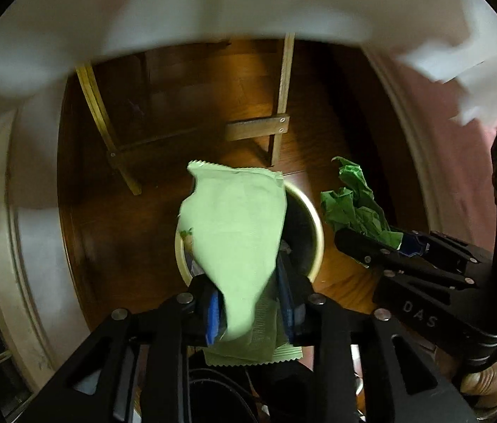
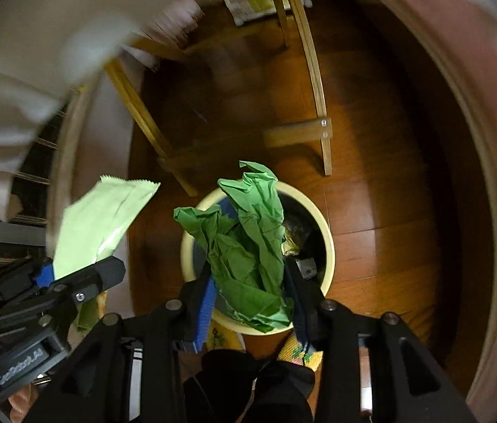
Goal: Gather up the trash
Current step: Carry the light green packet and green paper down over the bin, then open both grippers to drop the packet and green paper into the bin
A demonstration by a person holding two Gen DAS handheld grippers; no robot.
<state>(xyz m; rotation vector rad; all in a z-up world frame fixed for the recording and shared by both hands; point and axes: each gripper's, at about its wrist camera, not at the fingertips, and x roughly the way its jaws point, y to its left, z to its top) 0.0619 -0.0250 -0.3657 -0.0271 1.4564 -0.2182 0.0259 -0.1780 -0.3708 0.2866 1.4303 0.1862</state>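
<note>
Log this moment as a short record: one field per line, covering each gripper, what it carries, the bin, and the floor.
left gripper: light green wrapper between its fingers, hanging over the bin
right gripper: crumpled dark green paper between its fingers, over the bin
bin: round, cream rim, dark inside, some trash already in it
floor: brown wood boards
nearby: wooden frame legs beyond the bin
task state: both pieces not yet dropped

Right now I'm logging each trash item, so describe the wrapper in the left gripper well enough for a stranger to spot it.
Start at the round cream-rimmed bin on the wooden floor. Above it, the left gripper holds the pale green wrapper. It is flat, smooth and zigzag-edged, unlike the darker, crumpled green paper in the right gripper.
</note>
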